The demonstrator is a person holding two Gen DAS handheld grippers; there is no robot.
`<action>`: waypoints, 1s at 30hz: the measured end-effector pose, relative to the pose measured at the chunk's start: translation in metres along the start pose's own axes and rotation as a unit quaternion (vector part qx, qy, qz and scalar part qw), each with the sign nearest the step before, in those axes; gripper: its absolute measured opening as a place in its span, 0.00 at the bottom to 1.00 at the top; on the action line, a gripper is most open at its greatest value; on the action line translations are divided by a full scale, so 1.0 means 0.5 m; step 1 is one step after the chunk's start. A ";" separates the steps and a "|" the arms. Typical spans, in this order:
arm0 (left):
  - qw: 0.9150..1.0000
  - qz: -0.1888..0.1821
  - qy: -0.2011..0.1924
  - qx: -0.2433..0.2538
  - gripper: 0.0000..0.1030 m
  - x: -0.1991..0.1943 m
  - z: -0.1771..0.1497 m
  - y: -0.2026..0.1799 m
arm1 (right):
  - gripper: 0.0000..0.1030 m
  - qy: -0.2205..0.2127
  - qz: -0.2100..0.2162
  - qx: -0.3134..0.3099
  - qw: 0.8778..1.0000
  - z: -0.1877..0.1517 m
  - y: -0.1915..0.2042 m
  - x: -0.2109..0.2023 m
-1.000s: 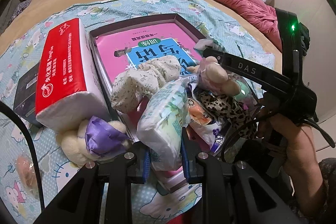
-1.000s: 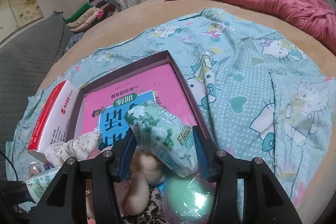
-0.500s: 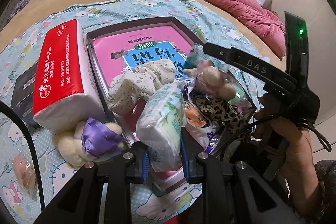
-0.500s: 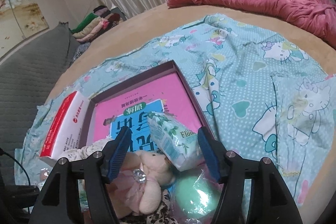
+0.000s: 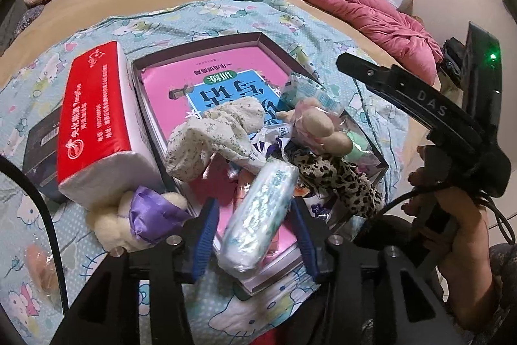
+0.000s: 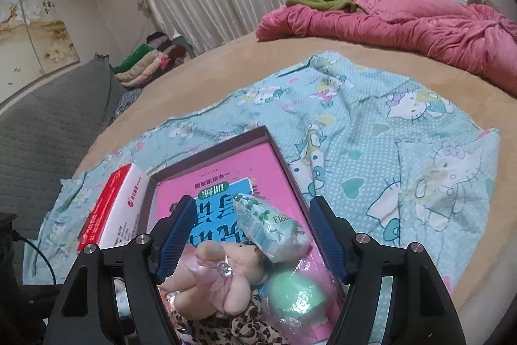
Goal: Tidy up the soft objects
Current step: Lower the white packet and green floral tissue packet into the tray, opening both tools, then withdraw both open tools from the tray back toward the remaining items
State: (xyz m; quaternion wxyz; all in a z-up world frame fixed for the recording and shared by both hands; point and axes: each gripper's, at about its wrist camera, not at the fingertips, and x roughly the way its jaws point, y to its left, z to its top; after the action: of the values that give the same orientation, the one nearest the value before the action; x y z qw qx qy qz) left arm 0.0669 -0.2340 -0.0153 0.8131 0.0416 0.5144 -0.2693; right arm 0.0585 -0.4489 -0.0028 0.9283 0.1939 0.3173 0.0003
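A dark shallow box (image 5: 258, 37) with a pink book on its floor lies on a Hello Kitty sheet. In it lie a floral cloth (image 5: 223, 131), a pink plush (image 5: 320, 125), a leopard cloth (image 5: 336, 180) and a green ball (image 6: 297, 296). My left gripper (image 5: 255, 225) is open, with a green-white tissue pack (image 5: 261, 212) lying loose between its fingers over the box's near edge. My right gripper (image 6: 252, 238) is open above the box; a second tissue pack (image 6: 271, 228) lies free between its fingers on the plush (image 6: 219, 274).
A red and white tissue brick (image 5: 93, 118) stands left of the box, on a dark box (image 5: 38, 151). A white plush with purple cloth (image 5: 142, 215) lies at its foot. A pink quilt (image 6: 404, 25) lies at the back. The right gripper's body (image 5: 452, 125) is at the right.
Both grippers have opened and let go of their tissue packs. The left pack has tipped over onto the box's near edge. The right gripper has pulled back and up.
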 end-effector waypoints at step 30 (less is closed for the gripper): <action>0.999 0.024 -0.032 0.000 0.67 -0.073 -0.014 0.018 | 0.75 -0.028 0.007 -0.024 0.999 0.010 0.053 -0.068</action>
State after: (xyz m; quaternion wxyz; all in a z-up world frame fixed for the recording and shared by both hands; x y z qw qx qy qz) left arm 0.0538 -0.2094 0.0106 0.8353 0.0453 0.4870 -0.2509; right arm 0.0374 -0.4304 0.0303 0.9411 0.1738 0.2900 0.0086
